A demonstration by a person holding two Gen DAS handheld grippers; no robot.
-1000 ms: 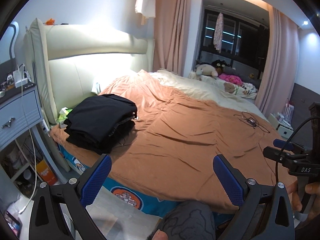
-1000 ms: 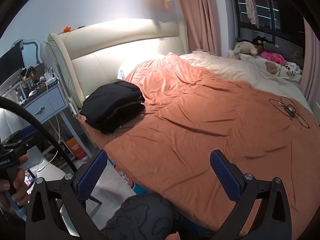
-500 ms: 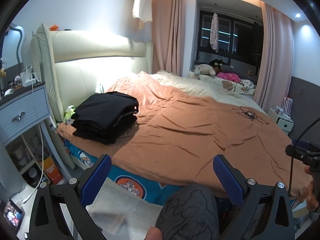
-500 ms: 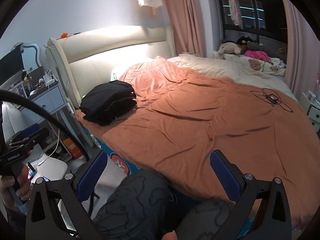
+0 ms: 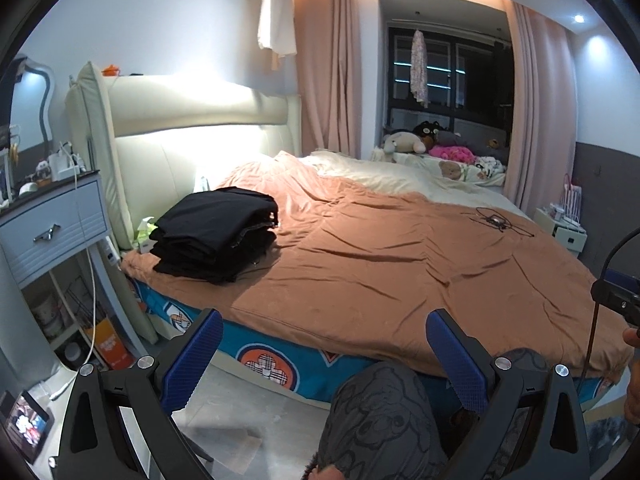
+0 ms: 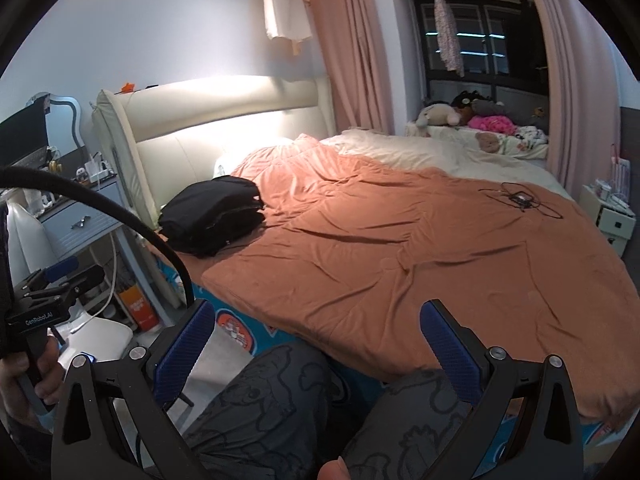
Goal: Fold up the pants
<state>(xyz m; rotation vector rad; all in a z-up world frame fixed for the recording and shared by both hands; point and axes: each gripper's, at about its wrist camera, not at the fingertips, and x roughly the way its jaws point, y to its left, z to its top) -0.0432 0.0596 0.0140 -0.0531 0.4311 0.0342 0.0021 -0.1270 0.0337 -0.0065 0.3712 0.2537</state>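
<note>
A stack of folded black pants [image 5: 216,234] [image 6: 214,214] rests on the near left corner of the bed, close to the cream headboard. My left gripper [image 5: 324,354] is open and holds nothing; it hangs off the bed's side, over the person's knee. My right gripper [image 6: 316,344] is open too, with nothing between its blue pads, above the person's patterned grey trousers [image 6: 280,396]. Both grippers are far from the black stack. The left hand-held unit [image 6: 44,308] shows at the left edge of the right wrist view.
An orange-brown cover [image 5: 400,264] spreads over the bed. A tangle of black cable [image 5: 496,220] lies on its far right. A grey nightstand [image 5: 52,224] stands left of the bed. Stuffed toys [image 5: 432,144] line the window side. A small white cabinet [image 6: 612,216] sits at right.
Both grippers have drawn back from the bed and risen, so more floor and the person's knees show. The black stack has not moved. Both stay open.
</note>
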